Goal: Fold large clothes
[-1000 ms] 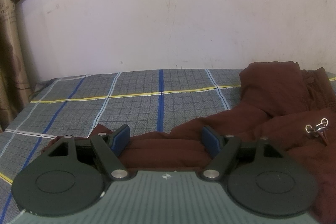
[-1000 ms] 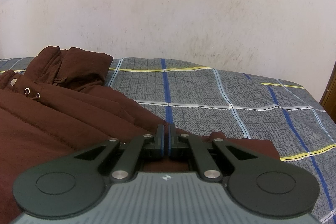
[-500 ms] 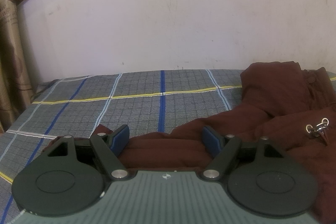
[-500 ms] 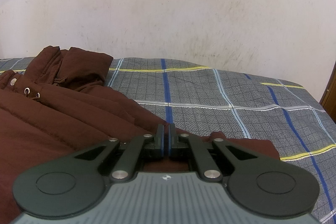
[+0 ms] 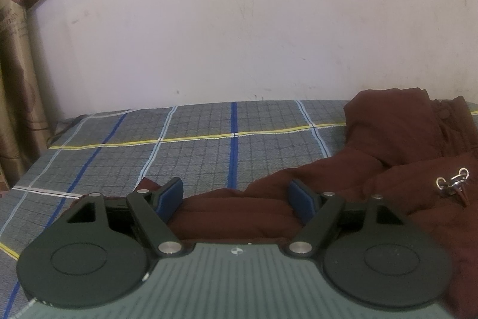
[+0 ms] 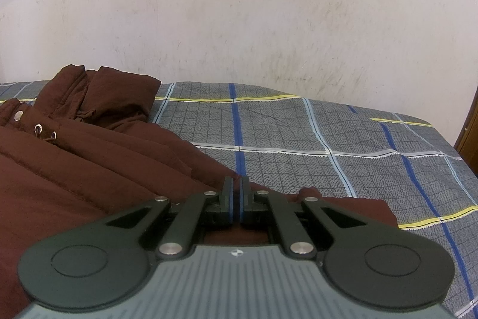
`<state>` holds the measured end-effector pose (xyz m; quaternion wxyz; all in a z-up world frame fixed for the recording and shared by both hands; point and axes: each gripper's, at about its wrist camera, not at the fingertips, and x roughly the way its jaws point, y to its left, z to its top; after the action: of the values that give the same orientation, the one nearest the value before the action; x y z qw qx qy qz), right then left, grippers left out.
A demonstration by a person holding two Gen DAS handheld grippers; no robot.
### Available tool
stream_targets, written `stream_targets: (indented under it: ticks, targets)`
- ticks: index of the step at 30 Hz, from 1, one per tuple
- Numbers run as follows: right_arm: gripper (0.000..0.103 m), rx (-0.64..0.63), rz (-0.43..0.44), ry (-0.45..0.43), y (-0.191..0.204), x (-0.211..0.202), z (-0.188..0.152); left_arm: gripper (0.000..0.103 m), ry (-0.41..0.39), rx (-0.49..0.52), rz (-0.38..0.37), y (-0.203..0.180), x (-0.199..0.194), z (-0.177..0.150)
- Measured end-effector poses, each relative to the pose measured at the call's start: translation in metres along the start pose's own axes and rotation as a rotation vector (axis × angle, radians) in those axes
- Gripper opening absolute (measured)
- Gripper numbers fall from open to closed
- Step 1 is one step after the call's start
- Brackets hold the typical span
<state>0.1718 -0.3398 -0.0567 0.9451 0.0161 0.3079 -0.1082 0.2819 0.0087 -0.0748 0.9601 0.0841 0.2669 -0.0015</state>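
A large dark brown padded jacket (image 5: 403,163) lies spread on the bed, hood toward the wall, with metal eyelets and a drawstring (image 5: 451,184). My left gripper (image 5: 236,196) is open, its blue pads on either side of a sleeve or hem edge (image 5: 233,208) that lies between them. In the right wrist view the jacket (image 6: 74,169) fills the left side. My right gripper (image 6: 236,193) is shut low over the jacket's edge (image 6: 343,208); whether fabric is pinched between the pads is hidden.
The bed has a grey checked sheet (image 5: 194,151) with blue, white and yellow stripes, also in the right wrist view (image 6: 343,145). A pale wall (image 5: 239,35) stands right behind. A curtain (image 5: 15,109) hangs at left. A wooden edge (image 6: 469,136) is at right.
The left wrist view has tilted slightly, so the bed and jacket sit a little lower in frame. The right gripper has not moved.
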Motion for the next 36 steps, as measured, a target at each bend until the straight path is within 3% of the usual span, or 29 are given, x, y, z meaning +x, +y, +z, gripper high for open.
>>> stream_targets:
  ticks: [12,15,17,20,24,29,33,36]
  targets:
    - [0.002,0.0,-0.001,0.0,0.0,0.0,0.0,0.08,-0.008,0.016,0.016,-0.001,-0.004,0.002]
    - [0.002,-0.005,-0.008,-0.002,0.001,-0.001,0.0,0.086,-0.039,0.033,0.023,0.004,-0.025,0.005]
    - [0.002,-0.006,-0.012,-0.002,0.001,-0.001,0.001,0.096,-0.067,0.0,-0.002,0.016,-0.047,0.006]
    - [0.002,-0.014,-0.023,-0.005,0.002,-0.001,0.001,0.101,-0.098,-0.087,-0.069,0.052,-0.083,0.002]
    - [0.004,-0.048,-0.069,-0.016,0.008,-0.003,0.0,0.103,0.005,-0.14,-0.133,0.11,-0.103,-0.003]
    - [0.006,-0.075,-0.106,-0.022,0.011,-0.003,0.0,0.103,0.139,-0.261,-0.251,0.18,-0.099,-0.035]
    - [0.006,-0.085,-0.113,-0.019,0.012,-0.003,0.0,0.102,0.234,-0.312,-0.415,0.198,-0.077,-0.064]
    - [0.006,-0.084,-0.113,-0.021,0.012,-0.004,0.0,0.102,0.293,-0.286,-0.626,0.191,-0.063,-0.079]
